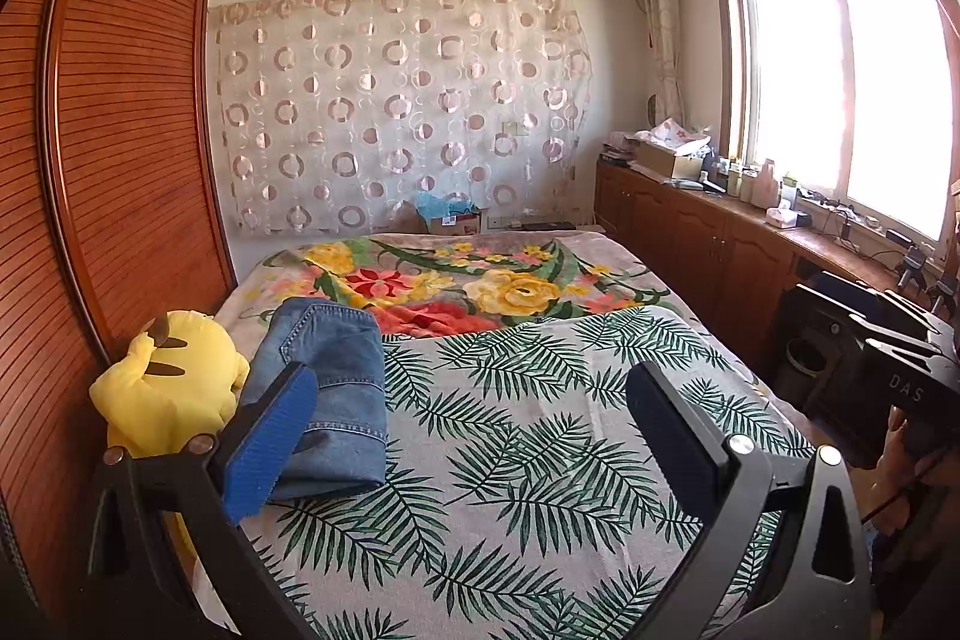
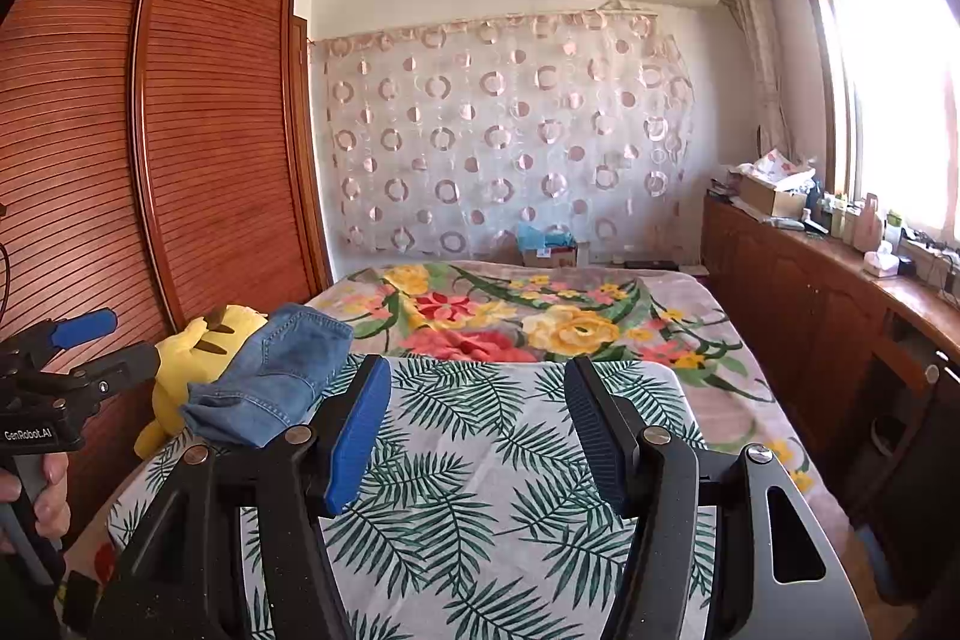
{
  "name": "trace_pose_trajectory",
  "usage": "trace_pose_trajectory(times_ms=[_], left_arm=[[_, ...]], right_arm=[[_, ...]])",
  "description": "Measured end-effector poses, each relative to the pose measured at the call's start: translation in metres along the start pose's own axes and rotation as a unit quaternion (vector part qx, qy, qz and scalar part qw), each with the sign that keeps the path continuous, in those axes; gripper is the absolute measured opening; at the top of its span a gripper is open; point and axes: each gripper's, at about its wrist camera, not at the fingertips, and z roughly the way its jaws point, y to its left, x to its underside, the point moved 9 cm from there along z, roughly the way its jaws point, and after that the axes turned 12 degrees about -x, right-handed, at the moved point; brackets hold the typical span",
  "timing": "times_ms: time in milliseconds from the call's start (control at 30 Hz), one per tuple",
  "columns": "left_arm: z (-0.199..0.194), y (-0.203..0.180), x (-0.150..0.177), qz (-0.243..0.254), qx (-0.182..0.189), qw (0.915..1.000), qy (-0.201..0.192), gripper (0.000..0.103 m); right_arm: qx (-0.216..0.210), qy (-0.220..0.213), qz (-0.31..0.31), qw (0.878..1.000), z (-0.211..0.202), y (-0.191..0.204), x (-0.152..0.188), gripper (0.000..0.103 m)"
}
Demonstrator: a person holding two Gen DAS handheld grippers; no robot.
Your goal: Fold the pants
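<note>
Folded blue jeans (image 1: 324,388) lie ahead-left of left gripper (image 1: 474,424) and right gripper (image 2: 477,421); both jaws apart, empty.

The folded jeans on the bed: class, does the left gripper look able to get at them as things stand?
Probably yes. The left gripper is open and empty, and the folded jeans lie just beyond its left finger on the leaf-print sheet. Nothing lies between them; the yellow plush toy sits alongside.
</note>
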Motion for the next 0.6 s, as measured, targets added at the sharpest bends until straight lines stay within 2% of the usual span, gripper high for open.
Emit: trace_pose_trajectory(times_ms=[600], left_arm=[[-0.0003, -0.0009, -0.0011, 0.0, -0.002, 1.0, -0.001, 0.103]], right_arm=[[0.001, 0.0, 0.0, 1.0, -0.0007, -0.0003, 0.0002, 0.062]])
